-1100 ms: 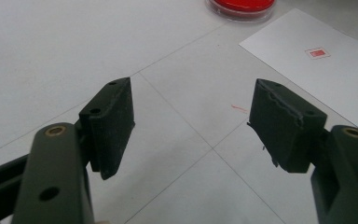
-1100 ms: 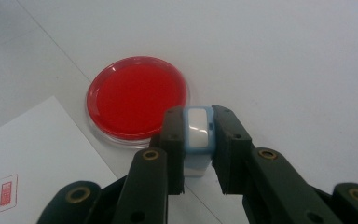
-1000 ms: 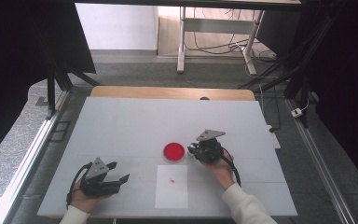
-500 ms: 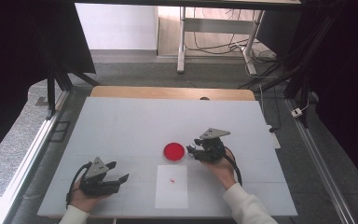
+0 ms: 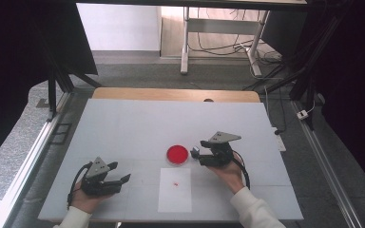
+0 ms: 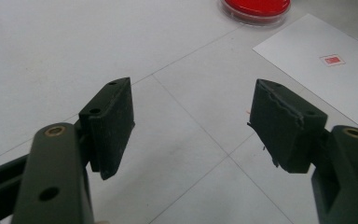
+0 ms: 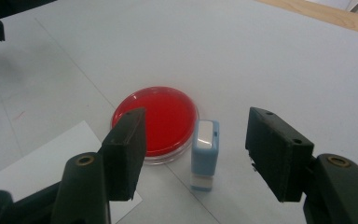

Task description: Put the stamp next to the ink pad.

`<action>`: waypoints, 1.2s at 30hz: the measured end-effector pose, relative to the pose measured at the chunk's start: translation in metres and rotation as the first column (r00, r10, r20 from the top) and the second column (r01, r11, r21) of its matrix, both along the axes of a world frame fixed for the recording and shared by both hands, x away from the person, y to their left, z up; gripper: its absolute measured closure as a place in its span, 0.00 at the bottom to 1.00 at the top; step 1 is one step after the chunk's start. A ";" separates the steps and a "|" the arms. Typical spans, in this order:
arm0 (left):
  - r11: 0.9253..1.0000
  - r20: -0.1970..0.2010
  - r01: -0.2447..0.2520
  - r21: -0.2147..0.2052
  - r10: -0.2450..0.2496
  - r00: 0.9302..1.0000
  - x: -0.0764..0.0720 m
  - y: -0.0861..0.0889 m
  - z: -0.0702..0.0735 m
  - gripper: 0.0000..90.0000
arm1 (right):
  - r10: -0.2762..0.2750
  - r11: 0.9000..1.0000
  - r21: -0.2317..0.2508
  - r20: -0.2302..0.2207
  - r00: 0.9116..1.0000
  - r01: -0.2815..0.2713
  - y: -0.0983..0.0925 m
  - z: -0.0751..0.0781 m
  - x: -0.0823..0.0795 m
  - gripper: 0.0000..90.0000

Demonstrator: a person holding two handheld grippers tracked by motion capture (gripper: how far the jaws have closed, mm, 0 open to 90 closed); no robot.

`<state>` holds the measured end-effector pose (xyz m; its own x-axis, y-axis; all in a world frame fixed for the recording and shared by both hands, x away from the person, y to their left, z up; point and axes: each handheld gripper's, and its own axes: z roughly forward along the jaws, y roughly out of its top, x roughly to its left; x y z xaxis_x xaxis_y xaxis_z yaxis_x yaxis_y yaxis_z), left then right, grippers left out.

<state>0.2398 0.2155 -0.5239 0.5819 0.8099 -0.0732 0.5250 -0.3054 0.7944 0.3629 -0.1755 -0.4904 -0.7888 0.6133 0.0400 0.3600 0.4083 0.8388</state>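
Nearest us, our left hand-held gripper [image 5: 123,179] rests low on the worktop [image 5: 123,123] with its jaws apart and nothing between them, well apart from the work. Beside it lies the white paper sheet [image 5: 175,190], bearing a small red stamp mark [image 5: 175,183].

Farther along, our right hand-held gripper [image 7: 193,154] has just been opening its jaws, and the light-blue stamp [image 7: 205,154] now stands free between them, neither pad touching it (from the high view it is only a small pale speck at the jaw tips). The stamp stands upright on the worktop, its long axis running vertical, just beside the red ink pad [image 7: 156,120], which sits to its left in the right gripper view and slightly beyond it.

What matters for any next move is that the stamp sits straight ahead of the right gripper, centred between its jaws, so we judge the right hand far better placed than the left to take it up again.
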 end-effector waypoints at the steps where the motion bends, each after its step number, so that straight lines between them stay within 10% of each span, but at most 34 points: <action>1: 1.000 0.000 -0.001 0.001 0.001 1.000 0.000 0.000 0.000 0.34 | 0.007 1.000 0.006 0.001 1.000 -0.007 -0.001 0.000 0.000 0.42; 21: 1.000 0.004 0.016 0.008 -0.016 1.000 0.000 0.000 -0.001 0.34 | -0.008 1.000 0.015 0.075 0.997 0.007 -0.035 0.010 -0.033 0.41; 36: 1.000 0.009 0.026 0.016 -0.026 1.000 -0.002 0.000 -0.001 0.33 | -0.118 0.993 0.030 0.083 0.990 0.116 -0.104 -0.007 -0.067 0.42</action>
